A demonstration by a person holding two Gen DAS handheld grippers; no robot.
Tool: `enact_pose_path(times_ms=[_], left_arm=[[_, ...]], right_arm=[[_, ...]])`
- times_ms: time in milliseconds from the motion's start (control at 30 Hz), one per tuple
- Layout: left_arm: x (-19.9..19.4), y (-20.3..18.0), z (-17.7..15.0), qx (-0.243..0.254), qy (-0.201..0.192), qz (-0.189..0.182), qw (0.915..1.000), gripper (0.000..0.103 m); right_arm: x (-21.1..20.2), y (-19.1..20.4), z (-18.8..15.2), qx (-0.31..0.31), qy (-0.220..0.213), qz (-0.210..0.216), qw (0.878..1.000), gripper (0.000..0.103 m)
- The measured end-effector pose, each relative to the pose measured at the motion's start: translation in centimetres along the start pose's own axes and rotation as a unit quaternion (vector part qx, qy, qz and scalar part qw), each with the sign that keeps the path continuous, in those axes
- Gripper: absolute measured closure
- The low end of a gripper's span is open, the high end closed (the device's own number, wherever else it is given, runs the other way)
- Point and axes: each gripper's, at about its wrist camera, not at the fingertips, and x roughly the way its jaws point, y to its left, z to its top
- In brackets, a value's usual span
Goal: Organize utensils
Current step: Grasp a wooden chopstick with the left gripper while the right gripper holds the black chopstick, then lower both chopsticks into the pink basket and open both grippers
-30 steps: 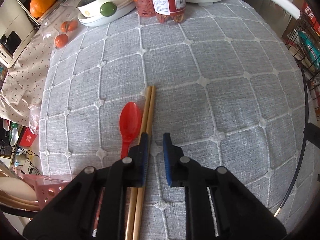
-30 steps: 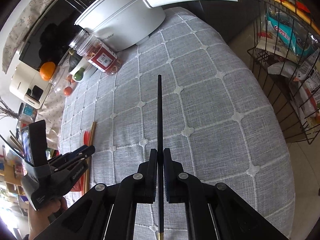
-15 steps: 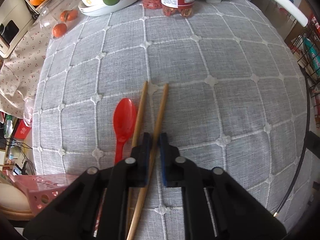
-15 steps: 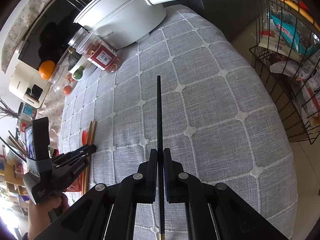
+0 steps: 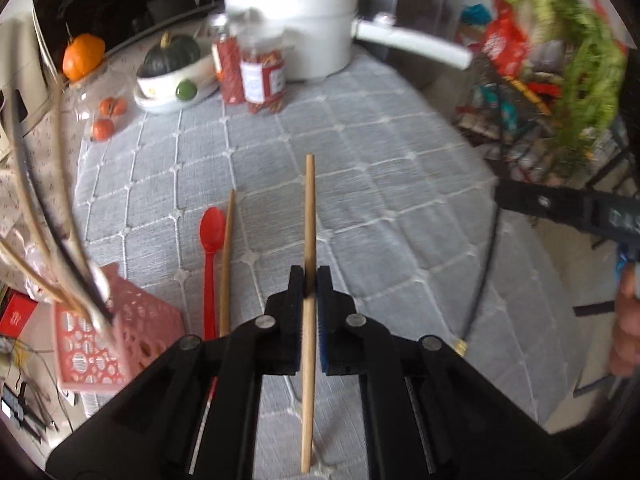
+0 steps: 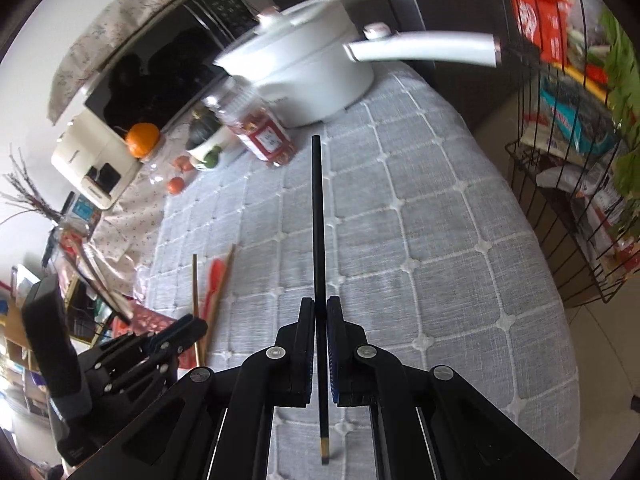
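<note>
We have a wooden chopstick [image 5: 309, 216] pinched in the left claw [image 5: 306, 280] and a black chopstick [image 6: 318, 216] in the right claw [image 6: 318, 312], both closed tight and raised, and next we likely drop them into the pink basket [image 5: 140, 332] left of the spoon [image 5: 211, 248].

Left wrist: low over near-left table edge, facing far toward white pot [image 5: 292, 28]. Right wrist: higher, right of it, same heading. Shared: grey tablecloth [image 6: 420, 208], pot [image 6: 304, 68], jars [image 5: 262, 76], red spoon [image 6: 216, 280].
</note>
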Motion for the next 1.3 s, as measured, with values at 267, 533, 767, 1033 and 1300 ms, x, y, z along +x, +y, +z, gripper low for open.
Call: enact_pose_path(times_ms=[267, 533, 767, 1033, 1300], left_arm=[[-8.4, 1.5, -3.0, 0.024, -0.109, -0.034, 0.9932, 0.096], [-13.9, 4.9, -3.7, -0.011, -0.208, -0.058, 0.9763, 0.096], [-18.4, 7.4, -3.9, -0.035, -0.278, -0.048, 0.9586, 0.096], [-19.9, 10.4, -4.3, -0.057, -0.326, 0.014, 0.9435, 0.096], [-17.7, 11.9, -4.2, -0.039, -0.322, 0.050, 0.9447, 0.096]], right_arm=[[-4.3, 5.4, -1.4, -0.084, -0.063, -0.004, 0.994, 0.097], [-6.6, 9.9, -1.4, -0.155, -0.118, -0.001, 0.981, 0.097], [-8.3, 13.4, -2.1, -0.187, -0.142, 0.027, 0.972, 0.097], [-9.3, 17.8, -4.0, -0.225, -0.162, 0.068, 0.958, 0.097], [-8.6, 20.0, -4.3, -0.229, -0.167, 0.090, 0.955, 0.097]])
